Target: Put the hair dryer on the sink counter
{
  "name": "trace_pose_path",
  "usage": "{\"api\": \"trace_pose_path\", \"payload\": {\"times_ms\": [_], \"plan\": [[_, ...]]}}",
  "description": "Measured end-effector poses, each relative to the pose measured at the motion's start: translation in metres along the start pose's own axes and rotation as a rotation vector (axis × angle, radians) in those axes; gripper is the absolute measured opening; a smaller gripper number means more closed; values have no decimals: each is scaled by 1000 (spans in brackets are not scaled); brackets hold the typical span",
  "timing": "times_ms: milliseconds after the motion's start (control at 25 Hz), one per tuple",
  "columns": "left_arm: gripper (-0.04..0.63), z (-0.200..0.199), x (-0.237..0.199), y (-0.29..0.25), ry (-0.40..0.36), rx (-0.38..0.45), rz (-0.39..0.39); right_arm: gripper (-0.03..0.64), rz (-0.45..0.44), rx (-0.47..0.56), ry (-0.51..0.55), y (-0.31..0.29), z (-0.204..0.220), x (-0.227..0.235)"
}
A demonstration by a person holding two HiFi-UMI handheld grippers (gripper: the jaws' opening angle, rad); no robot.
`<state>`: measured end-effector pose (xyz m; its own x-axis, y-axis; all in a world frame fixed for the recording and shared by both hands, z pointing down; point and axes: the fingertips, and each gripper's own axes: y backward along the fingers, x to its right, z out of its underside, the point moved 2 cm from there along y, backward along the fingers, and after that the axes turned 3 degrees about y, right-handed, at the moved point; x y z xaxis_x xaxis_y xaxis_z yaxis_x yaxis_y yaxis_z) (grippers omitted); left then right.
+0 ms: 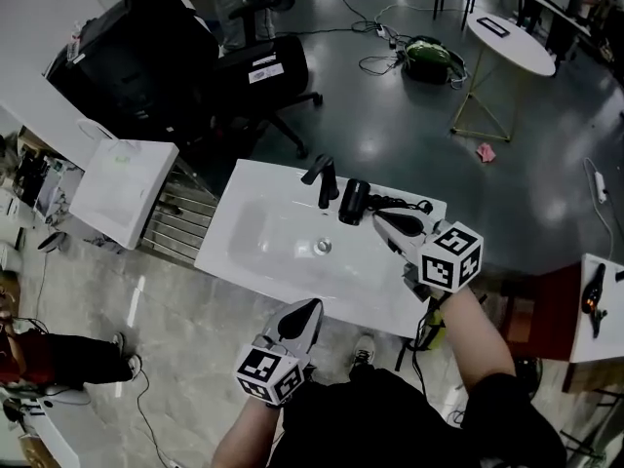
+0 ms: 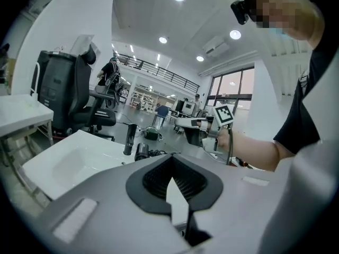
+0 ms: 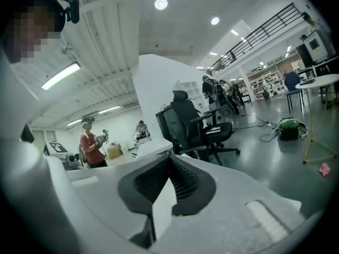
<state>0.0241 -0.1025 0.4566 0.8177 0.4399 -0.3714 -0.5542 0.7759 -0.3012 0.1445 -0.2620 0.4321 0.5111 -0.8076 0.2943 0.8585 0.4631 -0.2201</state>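
The black hair dryer [image 1: 354, 203] lies on the white sink counter [image 1: 385, 300], just right of the black faucet [image 1: 327, 181], its cord curled beside it. My right gripper [image 1: 380, 219] hovers over the counter's right end, tips close to the dryer's cord side, shut and empty. Shut as well, my left gripper [image 1: 313, 306] holds nothing above the counter's near edge. The left gripper view shows its own jaws [image 2: 170, 173] closed, with the dryer [image 2: 141, 151], the faucet [image 2: 129, 139] and the right gripper [image 2: 190, 124] beyond. The right gripper view [image 3: 168, 179] looks over the room.
A black office chair [image 1: 258, 71] stands behind the counter. A second white basin unit [image 1: 122, 188] and a metal rack [image 1: 177, 213] sit to the left. Far right are a round white table [image 1: 512, 45] and a green bag [image 1: 429, 55]. A person in red [image 3: 92, 144] stands off to the side.
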Motion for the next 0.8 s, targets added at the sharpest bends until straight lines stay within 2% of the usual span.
{"api": "trace_pose_path", "payload": {"times_ms": [200,480,800], "plan": [[3,-2,-17,23,2,14,-19,2,39,-68,-9,0,38,-51],[3,3,-24,61,19,-8,44,2,62,-99,-119,-3,81,-122],[3,20,-27,100,17,-29,105,2,100,-96,-132,-5,99,-181]]}}
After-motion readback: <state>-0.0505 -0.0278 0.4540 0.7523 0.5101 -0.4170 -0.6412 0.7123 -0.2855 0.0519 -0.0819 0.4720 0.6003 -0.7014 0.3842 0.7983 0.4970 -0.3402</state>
